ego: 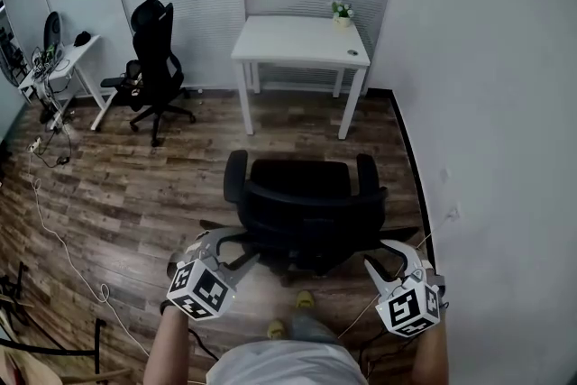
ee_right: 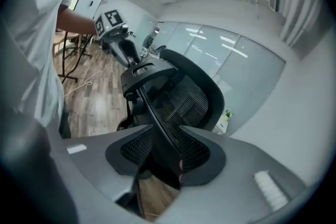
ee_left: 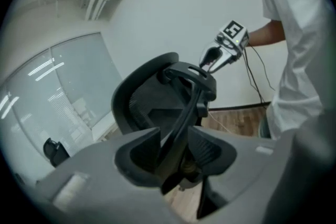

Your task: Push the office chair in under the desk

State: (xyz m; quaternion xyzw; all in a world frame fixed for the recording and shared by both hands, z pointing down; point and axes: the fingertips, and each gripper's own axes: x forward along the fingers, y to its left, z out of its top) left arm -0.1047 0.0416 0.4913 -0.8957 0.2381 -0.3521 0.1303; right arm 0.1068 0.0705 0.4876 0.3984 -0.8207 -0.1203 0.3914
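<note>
I see left gripper (ego: 236,250) released, jaws apart, straddling back strut (ee_left: 181,123) of black mesh office chair (ego: 302,203). Right gripper (ego: 383,255) same, no clamp.

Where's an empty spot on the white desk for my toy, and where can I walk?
Most of the white desk is bare; only a little plant at its back right corner and a small dark thing by its right edge. The floor between office chair and desk is free. The left is crowded: cables, a second chair.
</note>
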